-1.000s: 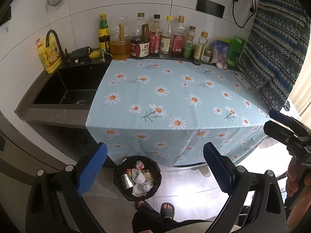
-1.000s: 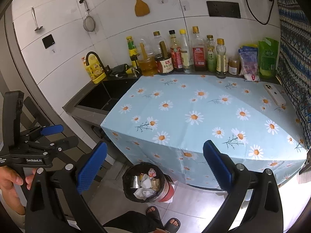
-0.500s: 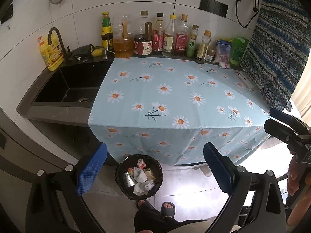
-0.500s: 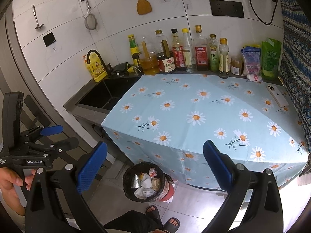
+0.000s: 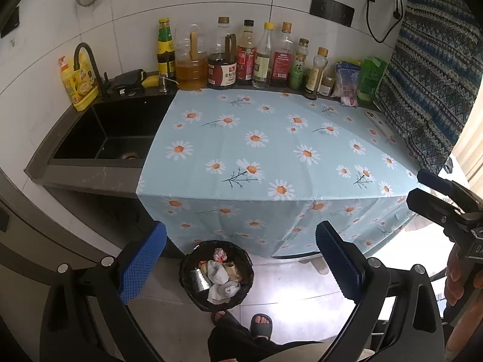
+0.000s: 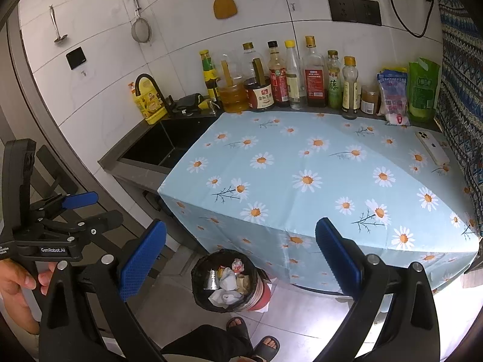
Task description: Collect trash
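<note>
Both grippers – left (image 5: 241,265) & right (image 6: 241,265) – wide open, empty, above trash bin (image 5: 216,275) w/ wrappers.

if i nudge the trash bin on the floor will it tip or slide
The bin looks small and filled only with crumpled tissue and wrappers, so probably light. On the smooth tile floor it would likely slide; a high push might tip it.

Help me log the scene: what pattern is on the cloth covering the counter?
Light blue tablecloth printed with white, orange-centred daisies; the right wrist view shows it best.
</note>
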Motion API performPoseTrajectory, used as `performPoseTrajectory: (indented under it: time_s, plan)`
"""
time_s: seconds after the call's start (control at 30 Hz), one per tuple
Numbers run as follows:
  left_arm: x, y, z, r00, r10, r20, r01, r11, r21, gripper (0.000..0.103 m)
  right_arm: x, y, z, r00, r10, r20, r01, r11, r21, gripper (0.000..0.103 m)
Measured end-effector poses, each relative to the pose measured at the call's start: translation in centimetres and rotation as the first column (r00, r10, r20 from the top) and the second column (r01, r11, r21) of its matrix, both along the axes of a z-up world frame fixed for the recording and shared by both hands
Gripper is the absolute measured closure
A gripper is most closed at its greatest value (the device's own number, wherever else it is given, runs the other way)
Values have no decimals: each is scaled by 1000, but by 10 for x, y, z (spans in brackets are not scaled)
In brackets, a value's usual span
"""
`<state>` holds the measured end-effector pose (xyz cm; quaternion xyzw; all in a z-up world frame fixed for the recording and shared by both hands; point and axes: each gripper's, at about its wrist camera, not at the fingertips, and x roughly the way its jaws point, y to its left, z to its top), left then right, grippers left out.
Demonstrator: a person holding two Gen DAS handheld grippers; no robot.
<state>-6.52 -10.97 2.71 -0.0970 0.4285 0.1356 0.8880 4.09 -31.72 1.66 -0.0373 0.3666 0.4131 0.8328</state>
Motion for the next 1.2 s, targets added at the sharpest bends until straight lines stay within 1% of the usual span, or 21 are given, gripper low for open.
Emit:
performPoseTrajectory:
  time_s: [0.47,1.2]
  plan:
    - [5,-1,-4,1000,-5,-1,5,1000,6,7,4,2,-1,1000,-5,-1,5,1000,-1,5]
    - [10,4,-5,1000,13,5,-13,1000,-1,7,13,2,0,1000,-1,-1,1,1000,-7,5]
